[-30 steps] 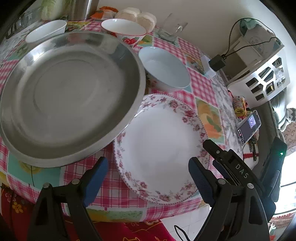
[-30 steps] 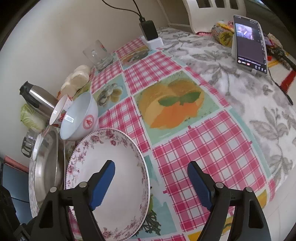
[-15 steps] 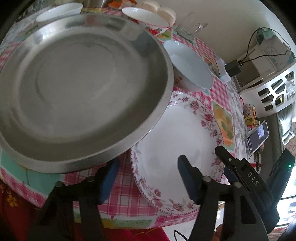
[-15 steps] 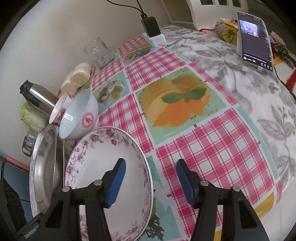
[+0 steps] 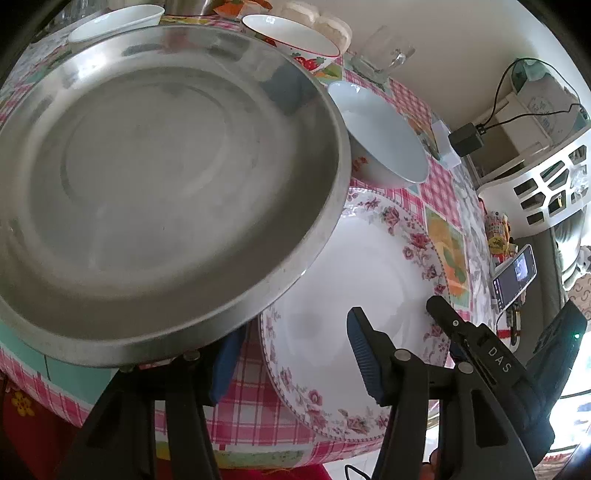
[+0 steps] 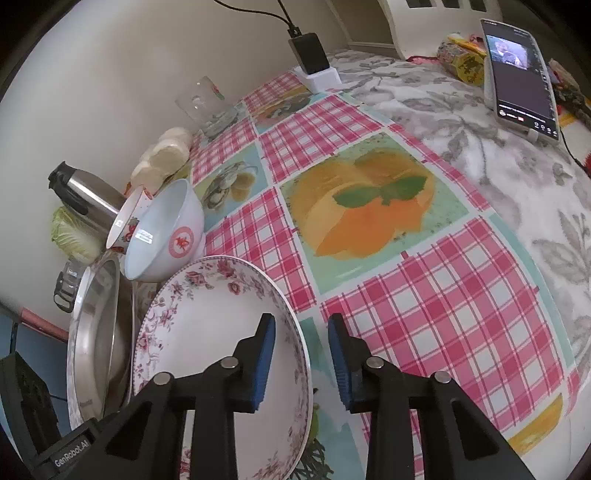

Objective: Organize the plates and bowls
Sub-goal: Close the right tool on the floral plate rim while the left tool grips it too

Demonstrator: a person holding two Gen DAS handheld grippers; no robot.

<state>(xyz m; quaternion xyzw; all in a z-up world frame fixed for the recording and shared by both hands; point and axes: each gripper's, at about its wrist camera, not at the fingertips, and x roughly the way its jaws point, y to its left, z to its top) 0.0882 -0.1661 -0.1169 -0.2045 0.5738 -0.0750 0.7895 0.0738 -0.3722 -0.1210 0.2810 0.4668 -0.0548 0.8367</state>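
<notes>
A white plate with a pink flower rim [image 5: 365, 266] [image 6: 207, 332] lies on the checked tablecloth [image 6: 424, 306]. A large steel pan [image 5: 155, 192] [image 6: 99, 332] sits to its left and overlaps its edge. A pale blue bowl [image 5: 380, 136] [image 6: 166, 229] stands behind the plate. My left gripper [image 5: 291, 358] is open at the plate's near rim, its left finger under the pan's edge. My right gripper [image 6: 301, 362] is open but narrowed, its jaws astride the plate's right rim without touching it.
Two more white bowls [image 5: 291, 37] [image 5: 114, 22] stand behind the pan. A glass mug [image 6: 207, 107], buns [image 6: 162, 158], a steel flask [image 6: 85, 195], a charger [image 6: 314, 62], a phone [image 6: 521, 74] and a white basket [image 5: 546, 184] lie around the table.
Both grippers have moved forward to the flower plate. The right gripper's jaws have narrowed around its right rim. The left gripper has narrowed too and slid in under the pan's edge.
</notes>
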